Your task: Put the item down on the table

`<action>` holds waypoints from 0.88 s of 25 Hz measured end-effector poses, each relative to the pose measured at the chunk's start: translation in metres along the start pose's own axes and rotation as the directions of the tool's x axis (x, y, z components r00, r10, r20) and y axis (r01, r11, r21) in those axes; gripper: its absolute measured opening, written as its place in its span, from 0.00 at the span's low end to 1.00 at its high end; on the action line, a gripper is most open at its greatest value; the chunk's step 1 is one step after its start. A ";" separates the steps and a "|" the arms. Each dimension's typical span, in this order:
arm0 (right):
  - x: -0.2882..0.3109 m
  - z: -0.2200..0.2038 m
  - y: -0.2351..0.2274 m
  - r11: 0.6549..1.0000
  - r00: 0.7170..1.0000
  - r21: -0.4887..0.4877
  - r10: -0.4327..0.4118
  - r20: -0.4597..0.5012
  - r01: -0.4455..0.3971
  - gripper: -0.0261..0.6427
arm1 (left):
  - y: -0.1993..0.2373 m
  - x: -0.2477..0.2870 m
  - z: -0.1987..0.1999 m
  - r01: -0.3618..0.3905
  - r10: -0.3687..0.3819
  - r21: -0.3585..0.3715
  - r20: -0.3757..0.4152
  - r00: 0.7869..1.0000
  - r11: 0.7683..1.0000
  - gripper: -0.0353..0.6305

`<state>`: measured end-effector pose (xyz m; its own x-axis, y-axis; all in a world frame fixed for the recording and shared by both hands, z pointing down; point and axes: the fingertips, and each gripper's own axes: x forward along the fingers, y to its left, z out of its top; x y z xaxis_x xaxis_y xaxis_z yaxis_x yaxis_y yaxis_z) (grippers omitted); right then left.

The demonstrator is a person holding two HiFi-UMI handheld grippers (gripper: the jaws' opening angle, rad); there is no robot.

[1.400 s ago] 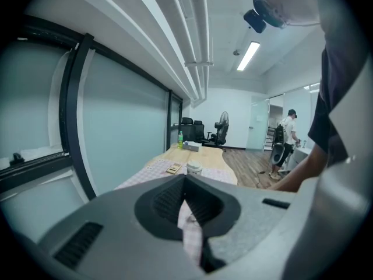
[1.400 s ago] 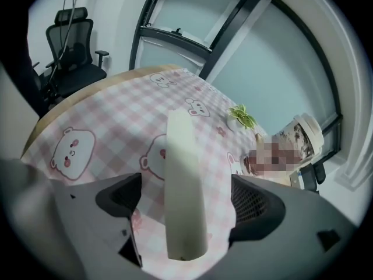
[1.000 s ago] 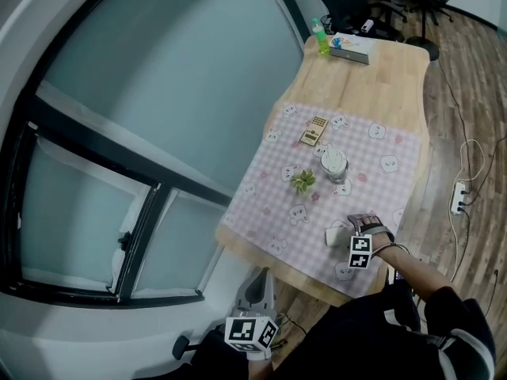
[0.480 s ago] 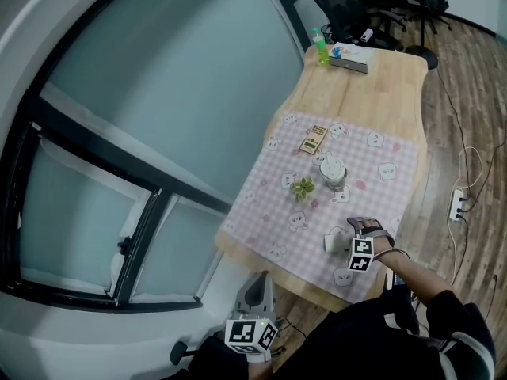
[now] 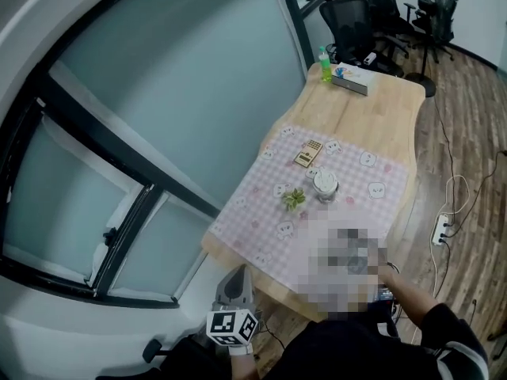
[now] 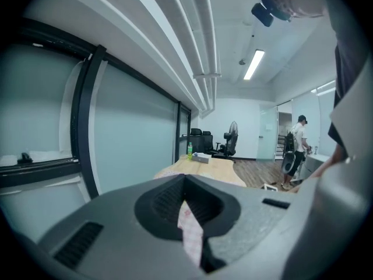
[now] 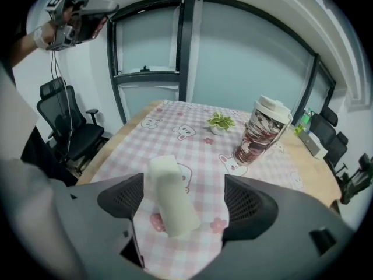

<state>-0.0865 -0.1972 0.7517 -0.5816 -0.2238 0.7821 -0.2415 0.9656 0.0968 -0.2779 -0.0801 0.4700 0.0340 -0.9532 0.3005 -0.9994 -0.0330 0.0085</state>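
Observation:
The item is a white roll lying on the pink checked tablecloth near the table's front edge. My right gripper is open around it. The roll lies close to the left jaw, with a wide gap to the right jaw. In the head view a mosaic patch hides this gripper and the roll. My left gripper hangs low, off the table's near corner. Its jaws are shut with nothing between them. It also shows high at the left of the right gripper view, as the left gripper.
A lidded patterned cup and a small potted plant stand on the cloth beyond the roll. A card, a green bottle and a box lie farther back. Office chairs and a glass wall surround the table. A power strip lies on the floor.
The head view has shifted, so the table sits a little higher and farther left. The right gripper, earlier seen beside the white roll, is now under a mosaic patch. The left gripper drifted slightly left.

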 end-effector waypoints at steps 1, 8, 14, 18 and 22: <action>-0.006 0.001 0.002 1.000 1.000 0.026 0.007 0.011 -0.007 0.70 | 0.000 0.000 0.003 0.000 0.000 0.001 0.009 1.000 1.000 0.05; -0.040 0.019 -0.006 0.962 0.993 0.274 -0.019 0.121 -0.015 0.06 | -0.006 0.006 0.008 0.008 -0.008 0.008 0.044 0.999 1.000 0.05; -0.058 0.031 -0.015 0.968 0.980 0.249 -0.080 0.184 0.033 0.06 | -0.012 0.004 0.011 0.008 -0.009 0.012 0.053 0.999 1.000 0.05; -0.090 0.058 -0.028 0.955 0.942 0.288 -0.160 0.295 0.072 0.06 | -0.008 0.002 0.011 -0.007 0.006 0.017 0.051 0.999 1.000 0.05; -0.139 0.083 -0.043 0.924 0.876 0.373 -0.248 0.413 0.085 0.06 | -0.007 0.001 0.007 -0.017 0.017 0.007 0.045 0.999 1.000 0.05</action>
<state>-0.0602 -0.2187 0.5876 -0.7708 -0.4902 0.4069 -0.5627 0.8234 -0.0739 -0.2707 -0.0832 0.4641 0.0175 -0.9661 0.2577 -0.9998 -0.0191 -0.0035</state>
